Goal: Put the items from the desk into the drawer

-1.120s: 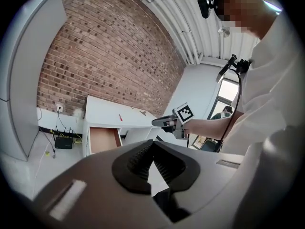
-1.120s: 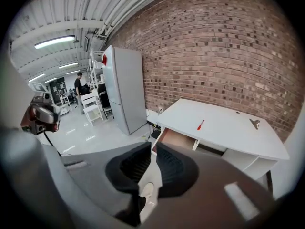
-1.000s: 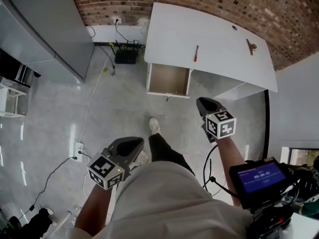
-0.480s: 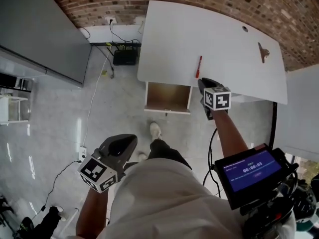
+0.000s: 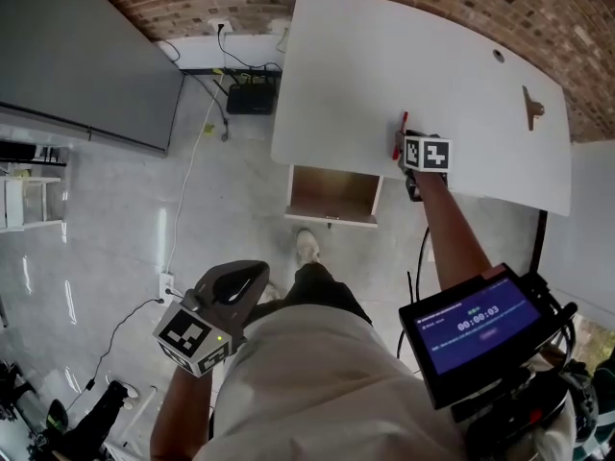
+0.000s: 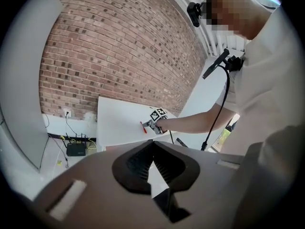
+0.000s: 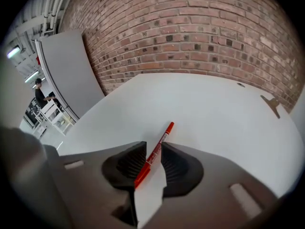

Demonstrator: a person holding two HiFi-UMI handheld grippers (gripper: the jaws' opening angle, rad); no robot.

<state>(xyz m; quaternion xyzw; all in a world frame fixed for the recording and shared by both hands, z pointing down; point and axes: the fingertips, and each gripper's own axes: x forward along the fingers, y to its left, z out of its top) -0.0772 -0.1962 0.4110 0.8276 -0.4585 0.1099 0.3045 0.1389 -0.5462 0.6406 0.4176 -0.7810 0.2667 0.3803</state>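
A red pen [image 5: 399,134] lies on the white desk [image 5: 336,84] near its front edge. My right gripper [image 5: 407,152] reaches over that edge onto it. In the right gripper view the pen [image 7: 164,132] runs slantwise between the two fingers of the right gripper [image 7: 153,145], which stand open a little wider than the pen, and it still rests on the desk top. The drawer [image 5: 333,195] under the desk is pulled out and looks bare inside. My left gripper [image 5: 238,284] hangs low by my hip, and in its own view its [image 6: 152,143] tips meet with nothing between them.
A small brown thing [image 5: 531,107] lies at the desk's far right, near a cable hole [image 5: 498,56]. A brick wall runs behind the desk. A black box with cables [image 5: 254,99] sits on the floor by the wall. A grey cabinet [image 5: 86,56] stands at left.
My right gripper has travelled from in front of the drawer up onto the desk, and its fingers now straddle the red pen. The left gripper has stayed low by my side.
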